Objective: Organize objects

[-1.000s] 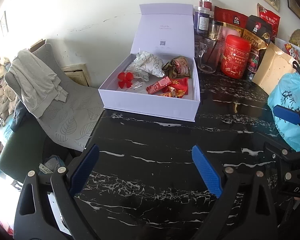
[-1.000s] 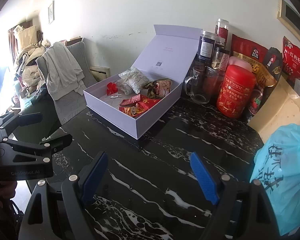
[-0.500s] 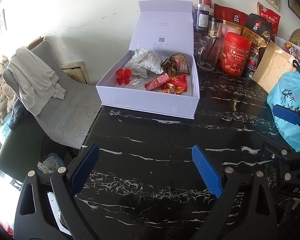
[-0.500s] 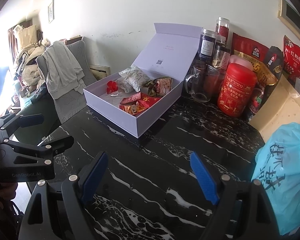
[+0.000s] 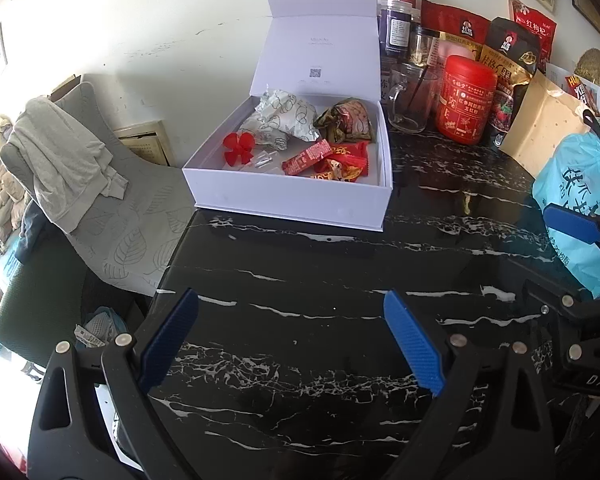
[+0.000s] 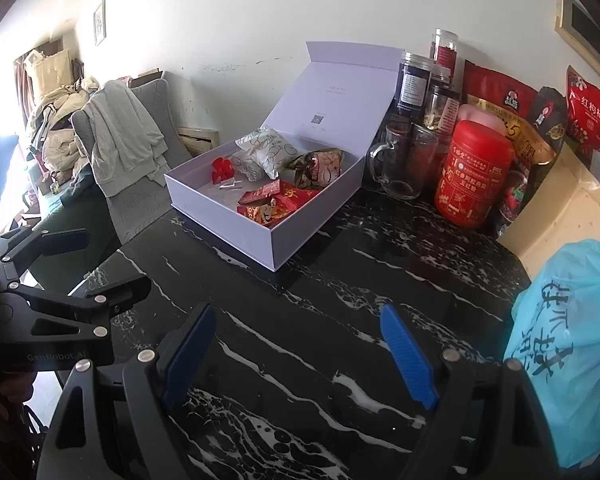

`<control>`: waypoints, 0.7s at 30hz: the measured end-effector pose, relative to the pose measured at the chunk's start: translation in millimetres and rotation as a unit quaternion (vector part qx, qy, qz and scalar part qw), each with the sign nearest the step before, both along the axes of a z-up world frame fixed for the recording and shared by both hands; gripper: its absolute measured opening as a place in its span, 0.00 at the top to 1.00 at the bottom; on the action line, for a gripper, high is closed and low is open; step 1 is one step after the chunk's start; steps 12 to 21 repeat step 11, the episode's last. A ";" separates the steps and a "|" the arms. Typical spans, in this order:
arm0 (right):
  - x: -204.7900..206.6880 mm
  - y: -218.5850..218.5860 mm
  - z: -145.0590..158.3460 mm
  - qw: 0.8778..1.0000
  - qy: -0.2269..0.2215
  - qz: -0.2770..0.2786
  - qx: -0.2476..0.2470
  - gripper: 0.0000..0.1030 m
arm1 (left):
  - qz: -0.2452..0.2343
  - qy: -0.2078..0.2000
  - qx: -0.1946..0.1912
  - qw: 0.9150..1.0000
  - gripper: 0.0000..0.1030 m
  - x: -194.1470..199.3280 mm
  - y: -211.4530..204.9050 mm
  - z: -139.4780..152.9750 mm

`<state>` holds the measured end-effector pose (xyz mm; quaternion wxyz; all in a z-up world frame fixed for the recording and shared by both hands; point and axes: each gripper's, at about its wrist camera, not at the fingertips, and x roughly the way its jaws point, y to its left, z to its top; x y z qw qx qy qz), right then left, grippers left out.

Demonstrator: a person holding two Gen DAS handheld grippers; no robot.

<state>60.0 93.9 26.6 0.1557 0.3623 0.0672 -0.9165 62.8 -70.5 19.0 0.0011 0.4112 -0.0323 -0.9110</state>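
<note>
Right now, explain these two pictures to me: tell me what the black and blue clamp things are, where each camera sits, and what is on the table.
The clamps are hand-held grippers, one in each of a person's hands; no robot arm. Each carries a camera looking along its fingers. One picture is from the left gripper, the other from the right gripper. Both are open and hold nothing.

They hover over a black marble table. On it stands a white box with its lid up, holding snack packets, a wrapped bundle and a red flower. Beside it are a glass mug, a red canister, jars, food bags and a blue plastic bag.

Black gripper (image 5: 292, 336) frames, blue ribbed pads (image 5: 414, 344), silver screws.
</note>
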 end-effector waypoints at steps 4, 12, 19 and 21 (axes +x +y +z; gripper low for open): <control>-0.1 3.5 -3.4 1.000 -0.005 -0.007 0.001 0.17 | -0.010 -0.008 0.003 1.000 0.09 -3.0 5.5 -5.8; 1.9 22.1 -19.7 0.999 -0.029 -0.036 0.002 0.17 | -0.023 -0.028 0.001 0.999 0.09 -10.8 26.9 -23.4; 1.9 22.1 -19.7 0.999 -0.029 -0.036 0.002 0.17 | -0.023 -0.028 0.001 0.999 0.09 -10.8 26.9 -23.4; 1.9 22.1 -19.7 0.999 -0.029 -0.036 0.002 0.17 | -0.023 -0.028 0.001 0.999 0.09 -10.8 26.9 -23.4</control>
